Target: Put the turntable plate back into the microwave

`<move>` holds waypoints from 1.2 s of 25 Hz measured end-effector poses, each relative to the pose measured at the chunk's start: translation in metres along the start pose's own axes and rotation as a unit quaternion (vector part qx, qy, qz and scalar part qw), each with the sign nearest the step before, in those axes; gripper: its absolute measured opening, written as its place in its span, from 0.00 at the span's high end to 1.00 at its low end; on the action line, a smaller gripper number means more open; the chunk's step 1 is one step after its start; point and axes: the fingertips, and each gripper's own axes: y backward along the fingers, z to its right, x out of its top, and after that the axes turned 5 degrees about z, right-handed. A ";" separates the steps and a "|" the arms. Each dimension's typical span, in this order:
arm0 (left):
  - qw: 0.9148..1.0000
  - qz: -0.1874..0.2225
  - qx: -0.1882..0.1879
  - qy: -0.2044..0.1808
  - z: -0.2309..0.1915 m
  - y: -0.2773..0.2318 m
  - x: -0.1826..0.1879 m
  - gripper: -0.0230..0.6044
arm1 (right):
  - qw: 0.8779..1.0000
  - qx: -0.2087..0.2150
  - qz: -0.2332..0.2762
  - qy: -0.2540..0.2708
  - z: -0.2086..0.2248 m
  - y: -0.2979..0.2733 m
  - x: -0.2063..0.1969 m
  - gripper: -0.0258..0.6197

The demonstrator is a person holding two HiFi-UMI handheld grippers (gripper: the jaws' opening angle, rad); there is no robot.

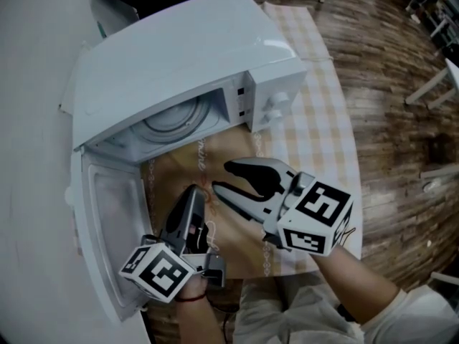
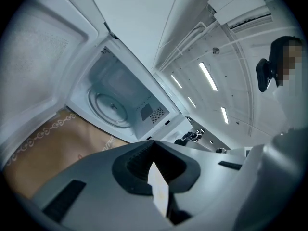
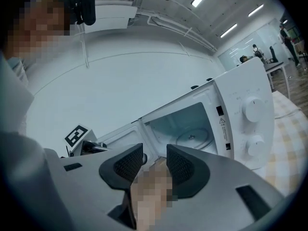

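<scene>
The white microwave (image 1: 179,56) stands with its door (image 1: 107,228) swung wide open to the left. The glass turntable plate (image 1: 176,120) lies flat inside the cavity, also seen in the left gripper view (image 2: 111,109) and the right gripper view (image 3: 195,137). My left gripper (image 1: 193,190) is shut with nothing in it, just in front of the cavity opening; its jaws meet (image 2: 153,146). My right gripper (image 1: 221,177) is open beside it, empty, pointing toward the cavity (image 3: 155,154). Neither gripper touches the plate.
A brown patterned mat (image 1: 237,224) lies on the table in front of the microwave, over a checkered cloth (image 1: 315,120). Two control knobs (image 3: 252,110) sit on the microwave's right panel. Wooden floor (image 1: 401,63) and furniture legs lie to the right.
</scene>
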 end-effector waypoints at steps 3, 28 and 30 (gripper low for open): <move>1.000 0.011 -0.002 -0.027 0.005 0.002 -0.001 0.96 | 1.000 0.007 -0.007 0.023 -0.002 0.005 -0.001 0.70; 0.985 0.032 -0.067 -0.153 0.084 0.038 -0.009 0.96 | 0.988 0.060 -0.012 0.141 -0.046 0.064 0.037 0.86; 0.985 0.031 -0.069 -0.157 0.087 0.042 -0.008 0.96 | 0.988 0.062 -0.012 0.141 -0.049 0.066 0.040 0.86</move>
